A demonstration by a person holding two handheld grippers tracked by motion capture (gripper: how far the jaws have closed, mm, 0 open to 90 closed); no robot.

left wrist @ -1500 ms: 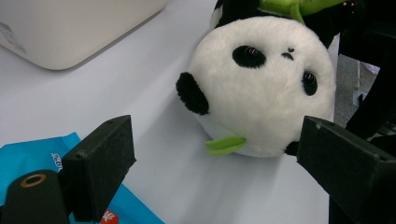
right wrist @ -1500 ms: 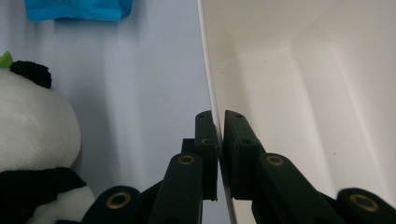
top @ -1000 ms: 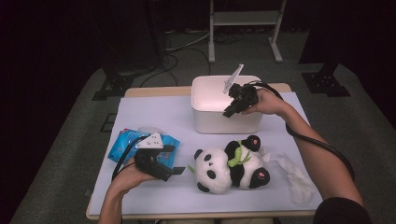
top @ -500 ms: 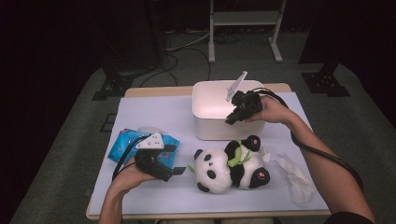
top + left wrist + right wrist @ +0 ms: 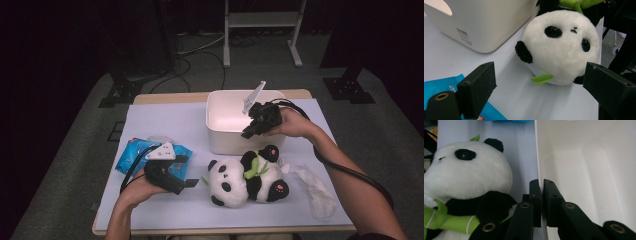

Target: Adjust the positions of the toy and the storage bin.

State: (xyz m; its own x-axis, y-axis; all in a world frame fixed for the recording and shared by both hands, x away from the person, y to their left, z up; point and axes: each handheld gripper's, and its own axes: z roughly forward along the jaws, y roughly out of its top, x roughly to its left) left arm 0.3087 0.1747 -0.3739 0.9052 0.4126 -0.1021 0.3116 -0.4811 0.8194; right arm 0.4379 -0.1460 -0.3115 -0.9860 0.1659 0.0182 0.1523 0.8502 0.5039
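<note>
We list a white plastic bin (image 5: pixel 235 122) standing toward the far middle of the desk (image 5: pixel 165 120), open side up. Our right gripper (image 5: pixel 250 132) comes from the right with the forearm stretched across the desk's right half, hand (image 5: pixel 292 124) raised level with the rim, wrist bent so the tool slants down; its fingers (image 5: pixel 535 195) are clenched on the bin's near wall, one outside, one inside. A plush panda (image 5: pixel 247 175) holding a green bamboo sprig lies on its back just in front of the bin, head to the left. Our left gripper (image 5: pixel 187 184) rests low on the near left of the desk, forearm entering from the bottom edge, fingers (image 5: pixel 477 87) released and spread wide, aimed at the panda's head, apart from it. A blue snack packet (image 5: pixel 132 155) lies beneath and behind that hand. A crumpled clear wrapper (image 5: pixel 317 187) lies at the right.
</note>
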